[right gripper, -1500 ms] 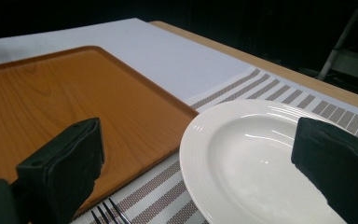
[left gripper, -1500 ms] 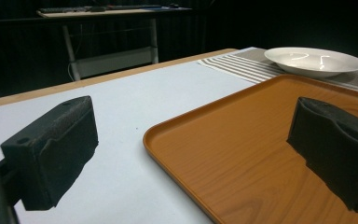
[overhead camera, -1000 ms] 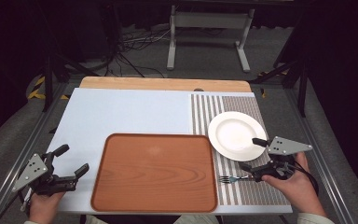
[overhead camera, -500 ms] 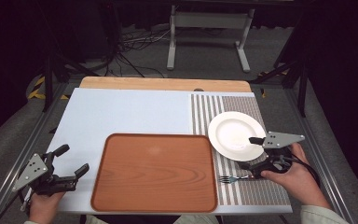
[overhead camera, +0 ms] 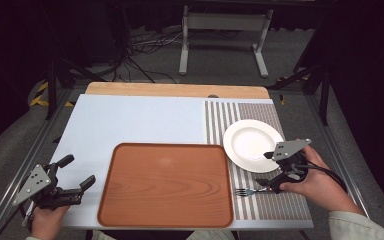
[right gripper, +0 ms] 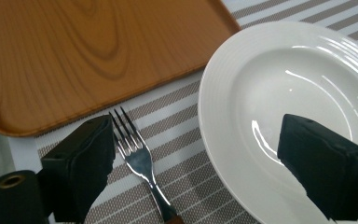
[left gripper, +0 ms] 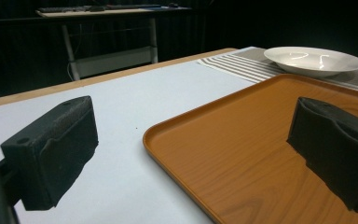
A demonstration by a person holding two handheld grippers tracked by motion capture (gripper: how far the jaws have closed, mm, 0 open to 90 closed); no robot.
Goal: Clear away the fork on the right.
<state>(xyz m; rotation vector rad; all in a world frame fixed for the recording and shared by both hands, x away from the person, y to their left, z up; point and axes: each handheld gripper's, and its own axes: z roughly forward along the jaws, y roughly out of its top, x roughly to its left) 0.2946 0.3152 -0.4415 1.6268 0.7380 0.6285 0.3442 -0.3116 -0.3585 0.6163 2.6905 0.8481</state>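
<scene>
Here, in the high view, the right gripper (overhead camera: 266, 170) sits at about four o'clock on the table (overhead camera: 130, 120), its fingers spread, one over the near rim of the white plate (overhead camera: 252, 141) and the other down by the fork (overhead camera: 250, 191). The fork lies flat on the striped placemat (overhead camera: 270, 205), tines toward nine o'clock, between the plate and the wooden tray (overhead camera: 167, 182). The jaws have just been closing a little, yet nothing is pinched; they seem set to straddle either the fork or the plate's rim, and I cannot say which. The left gripper (overhead camera: 77, 172) rests at seven o'clock, beside the tray's left edge, fingers apart and holding nothing, likely parked until needed.

In the left gripper view, the two fingers (left gripper: 51, 149) stand wide, one over the bare table (left gripper: 121, 102) and the other over the tray (left gripper: 261, 154), whose raised lip runs between them. The plate (left gripper: 314, 60) shows at one o'clock, beyond the tray.

In the right gripper view, the fork (right gripper: 135, 154) lies touching or just beside the left finger (right gripper: 81, 172), tines pointing to twelve o'clock at the tray's (right gripper: 74, 56) corner. The other finger hangs over the plate's (right gripper: 279, 93) bowl, so the opening spans fork and rim together.
</scene>
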